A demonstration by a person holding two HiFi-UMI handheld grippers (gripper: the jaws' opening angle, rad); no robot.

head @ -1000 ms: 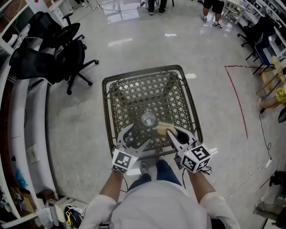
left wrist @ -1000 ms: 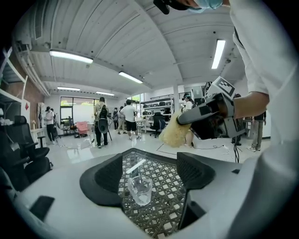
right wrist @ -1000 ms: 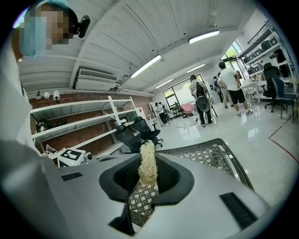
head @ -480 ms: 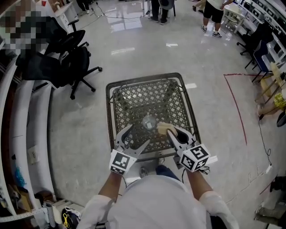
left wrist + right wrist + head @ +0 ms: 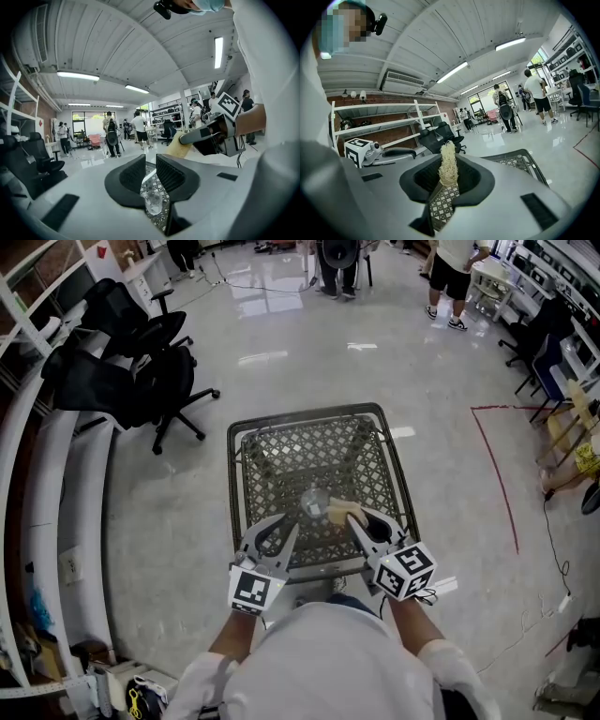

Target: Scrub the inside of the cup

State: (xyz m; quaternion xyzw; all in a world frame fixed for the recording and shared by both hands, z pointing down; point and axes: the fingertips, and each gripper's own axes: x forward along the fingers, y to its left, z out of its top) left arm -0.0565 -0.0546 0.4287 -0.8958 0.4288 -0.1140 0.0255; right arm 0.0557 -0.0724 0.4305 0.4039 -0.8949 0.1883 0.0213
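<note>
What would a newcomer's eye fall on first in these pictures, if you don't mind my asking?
First, the tan fibrous scrubber clamped in the right gripper, held over the metal lattice table. Next, the clear cup on that table, close to the left gripper, whose jaws have just been closing, with nothing pressed between them.

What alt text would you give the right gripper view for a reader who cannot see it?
The fingers of the right gripper are closed on a pale fibrous scrub pad that sticks up edge-on between them. Below lies a metal lattice table; beyond are black office chairs, shelving and people on a glossy floor.
</note>
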